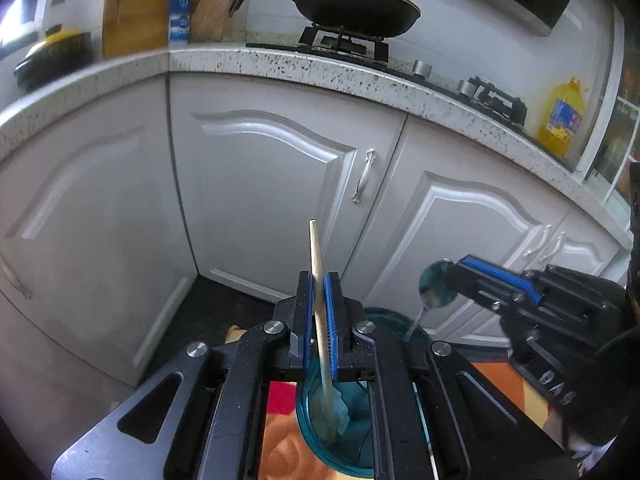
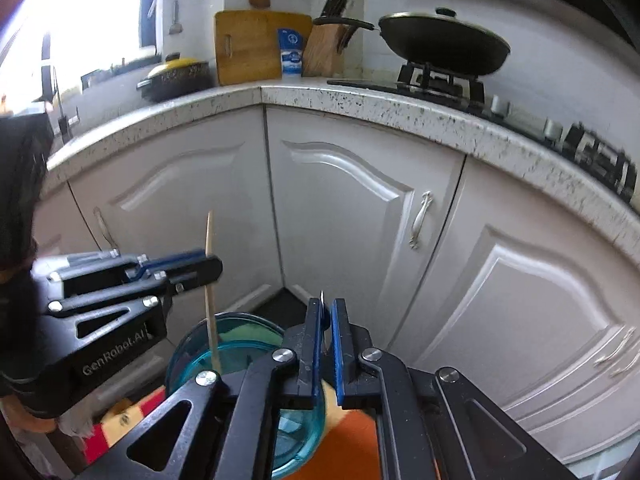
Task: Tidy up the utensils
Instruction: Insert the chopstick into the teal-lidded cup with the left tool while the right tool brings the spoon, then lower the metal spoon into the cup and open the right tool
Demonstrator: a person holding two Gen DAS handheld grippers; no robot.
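Observation:
My left gripper [image 1: 319, 280] is shut on a pale wooden chopstick [image 1: 320, 304] that stands nearly upright, its lower end inside a blue-green glass container [image 1: 320, 432] below. The chopstick [image 2: 211, 300] and the container [image 2: 240, 344] also show in the right wrist view, with the left gripper [image 2: 208, 268] at the left. My right gripper [image 2: 327, 308] is shut on a metal spoon, seen edge-on between the pads. In the left wrist view the right gripper [image 1: 456, 270] holds the spoon [image 1: 436, 288] bowl-up above the container's right rim.
White cabinet doors [image 1: 272, 184] fill the background under a speckled countertop [image 1: 320, 70]. A wok [image 1: 356, 8] sits on the stove, with a cutting board [image 1: 136, 8], knife block [image 1: 212, 12] and oil bottle [image 1: 560, 120]. An orange patterned cloth [image 2: 356, 440] lies under the container.

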